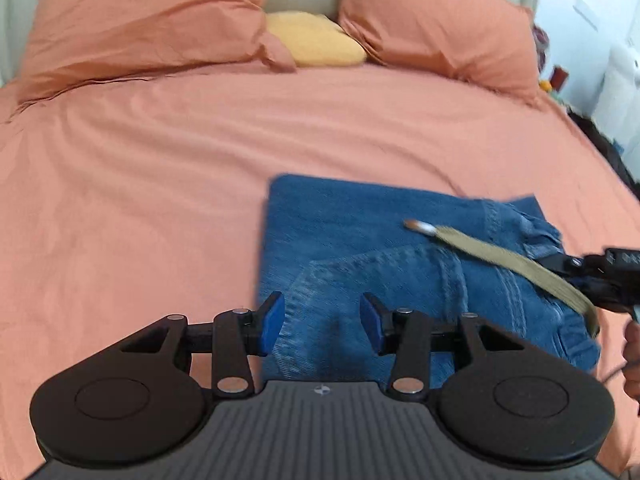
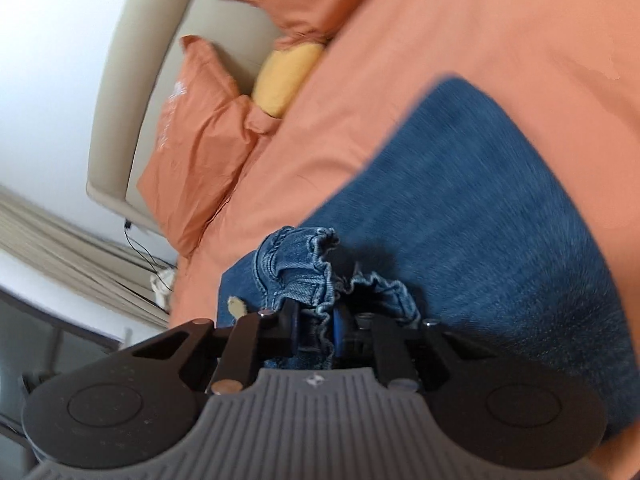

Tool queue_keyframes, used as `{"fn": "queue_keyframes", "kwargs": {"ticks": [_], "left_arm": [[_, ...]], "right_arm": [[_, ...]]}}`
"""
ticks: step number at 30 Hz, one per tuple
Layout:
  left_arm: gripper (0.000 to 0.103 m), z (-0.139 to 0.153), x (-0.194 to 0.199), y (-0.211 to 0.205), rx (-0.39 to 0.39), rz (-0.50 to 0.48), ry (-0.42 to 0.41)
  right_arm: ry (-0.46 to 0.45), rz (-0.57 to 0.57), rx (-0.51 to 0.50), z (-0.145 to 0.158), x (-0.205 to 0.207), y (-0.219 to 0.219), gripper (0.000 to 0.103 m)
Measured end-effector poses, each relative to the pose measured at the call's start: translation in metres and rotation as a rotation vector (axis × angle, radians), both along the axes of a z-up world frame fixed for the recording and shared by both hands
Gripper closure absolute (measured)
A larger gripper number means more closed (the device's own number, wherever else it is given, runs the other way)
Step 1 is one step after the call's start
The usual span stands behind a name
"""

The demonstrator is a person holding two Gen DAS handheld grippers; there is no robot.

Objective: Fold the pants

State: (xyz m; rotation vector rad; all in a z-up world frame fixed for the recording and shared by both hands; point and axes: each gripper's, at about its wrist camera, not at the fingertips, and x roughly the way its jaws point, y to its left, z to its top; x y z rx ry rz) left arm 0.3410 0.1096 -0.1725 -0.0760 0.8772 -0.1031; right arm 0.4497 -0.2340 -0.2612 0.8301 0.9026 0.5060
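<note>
Right gripper (image 2: 314,330) clamped on bunched elastic waistband (image 2: 316,268) of blue jeans (image 2: 480,220), denim pinched between pads. Left gripper (image 1: 322,322) jaws apart, nothing between them, hovering over near hem edge of the jeans (image 1: 360,240). Jeans lie folded on orange bed sheet (image 1: 140,200), toward the bed's right side; khaki drawstring (image 1: 500,256) trails across the top layer. Wide bare sheet to the left and beyond. Two orange pillows (image 1: 140,20) and yellow cushion (image 1: 316,40) against headboard (image 2: 132,80), well apart from jeans. No containers seen.
</note>
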Motion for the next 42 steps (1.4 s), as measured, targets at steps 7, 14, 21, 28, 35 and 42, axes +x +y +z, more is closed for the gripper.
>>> {"fn": "queue_keyframes", "kwargs": {"ticks": [7,14,21,28,35,42], "left_arm": [[0.051,0.01,-0.008,0.032,-0.051,0.064,-0.035],[0.064,0.014,-0.011,0.045,-0.093,0.115,-0.068],[0.073,0.001,0.004,0.032,-0.137,0.062,-0.071],[0.074,-0.014,0.024,0.008,-0.16,-0.02,-0.051],[0.074,-0.025,0.056,0.002,-0.178,-0.035,-0.023],[0.074,-0.025,0.084,-0.007,-0.158,-0.03,-0.031]], "right_arm": [[-0.132,0.118,-0.166,0.109,0.008,0.053,0.092],[-0.217,0.208,-0.253,0.207,0.025,0.083,0.093],[-0.087,0.115,-0.355,0.164,0.039,0.023,0.093],[0.098,0.028,-0.406,0.073,0.064,-0.032,0.094],[0.18,-0.01,-0.477,0.013,0.077,-0.05,0.095],[0.108,0.018,-0.535,0.021,0.069,-0.048,0.073]]}}
